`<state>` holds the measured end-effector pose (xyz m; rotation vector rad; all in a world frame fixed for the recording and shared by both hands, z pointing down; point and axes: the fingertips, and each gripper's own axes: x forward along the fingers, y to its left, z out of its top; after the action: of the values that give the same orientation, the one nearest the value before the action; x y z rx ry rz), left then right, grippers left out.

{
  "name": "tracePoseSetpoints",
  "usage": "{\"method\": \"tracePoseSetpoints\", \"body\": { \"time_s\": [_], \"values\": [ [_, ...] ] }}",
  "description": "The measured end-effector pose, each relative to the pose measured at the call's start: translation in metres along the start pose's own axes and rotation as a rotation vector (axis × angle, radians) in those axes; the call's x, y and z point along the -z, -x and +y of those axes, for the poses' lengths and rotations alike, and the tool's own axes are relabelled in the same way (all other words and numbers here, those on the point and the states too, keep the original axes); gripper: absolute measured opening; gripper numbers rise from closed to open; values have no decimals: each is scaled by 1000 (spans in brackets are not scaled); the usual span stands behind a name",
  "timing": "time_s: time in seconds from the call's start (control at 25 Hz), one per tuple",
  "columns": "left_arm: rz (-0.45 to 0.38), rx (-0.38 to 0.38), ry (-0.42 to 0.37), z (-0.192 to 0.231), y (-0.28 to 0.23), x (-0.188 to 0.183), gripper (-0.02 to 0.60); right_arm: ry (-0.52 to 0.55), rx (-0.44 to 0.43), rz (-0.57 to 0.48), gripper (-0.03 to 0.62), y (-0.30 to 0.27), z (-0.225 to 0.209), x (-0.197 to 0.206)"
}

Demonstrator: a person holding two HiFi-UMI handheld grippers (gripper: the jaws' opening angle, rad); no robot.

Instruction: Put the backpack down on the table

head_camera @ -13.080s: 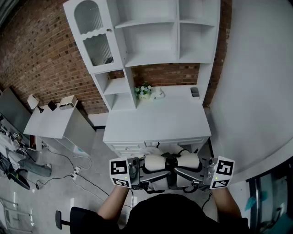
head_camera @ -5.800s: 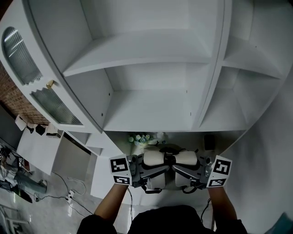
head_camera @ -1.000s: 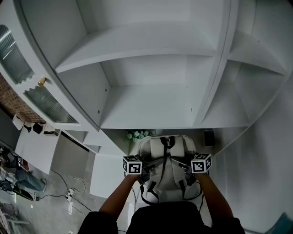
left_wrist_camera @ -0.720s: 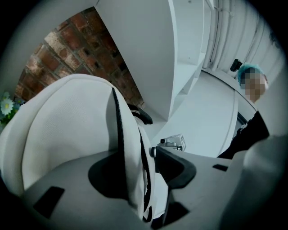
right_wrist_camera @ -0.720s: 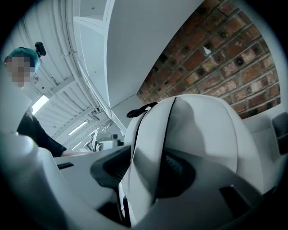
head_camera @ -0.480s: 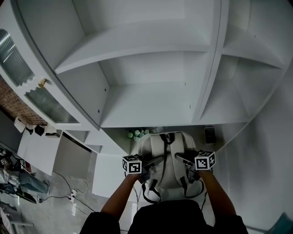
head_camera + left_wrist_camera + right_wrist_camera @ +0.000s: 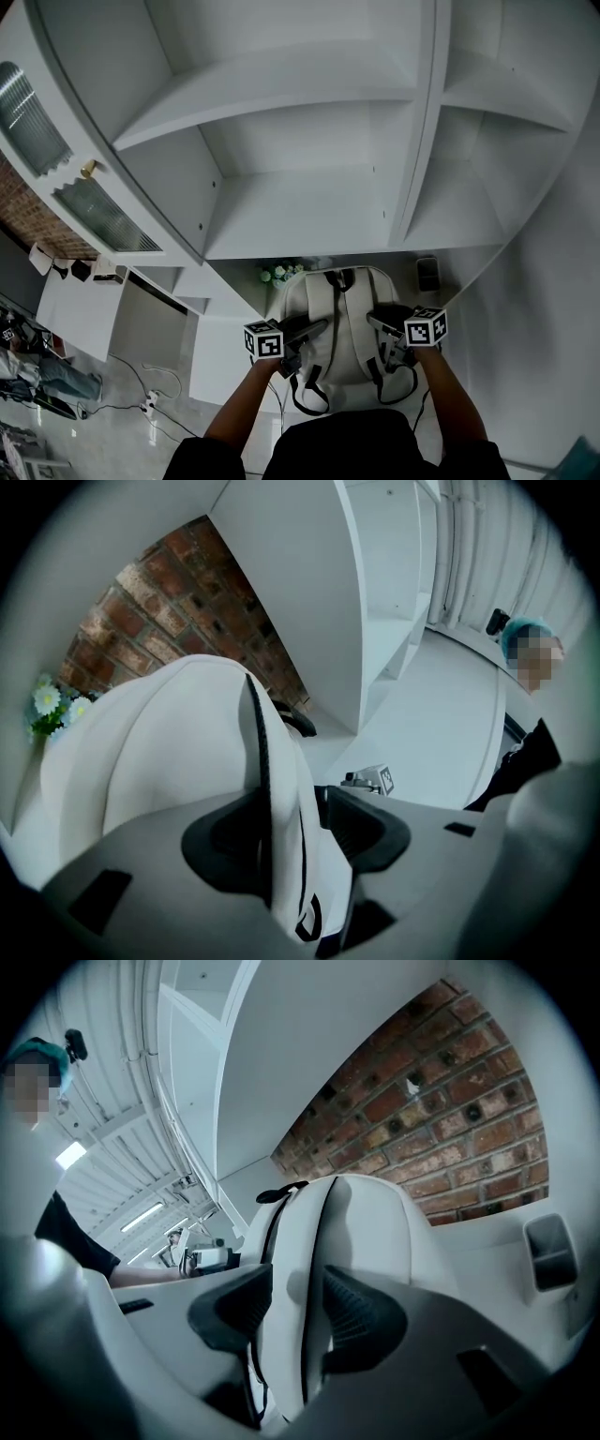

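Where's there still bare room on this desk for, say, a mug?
The wide shelf above is bare. On the desktop, a bare strip lies between the backpack and the grey holder at the right. The flowers crowd the back-left corner beside the backpack.

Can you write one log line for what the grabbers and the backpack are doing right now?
backpack: standing on table | left gripper: jaws opening, left strap between | right gripper: jaws apart, right strap between
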<state>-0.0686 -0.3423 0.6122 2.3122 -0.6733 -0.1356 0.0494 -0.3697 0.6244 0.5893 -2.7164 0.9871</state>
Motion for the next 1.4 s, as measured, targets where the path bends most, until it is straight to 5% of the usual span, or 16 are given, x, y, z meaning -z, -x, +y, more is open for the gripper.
{"method": "tracePoseSetpoints", "body": {
  "time_s": [0.88, 1.16, 1.4],
  "values": [
    [-90, -63, 1, -5, 52, 0, 210, 23, 41, -65, 169, 35, 29, 11],
    [-93, -23, -58, -39, 53, 1, 209, 80, 68, -113, 169, 46, 61, 3],
    [-122, -92, -109, -63, 57, -4, 181, 137, 107, -208, 116, 51, 101, -10]
  ]
}}
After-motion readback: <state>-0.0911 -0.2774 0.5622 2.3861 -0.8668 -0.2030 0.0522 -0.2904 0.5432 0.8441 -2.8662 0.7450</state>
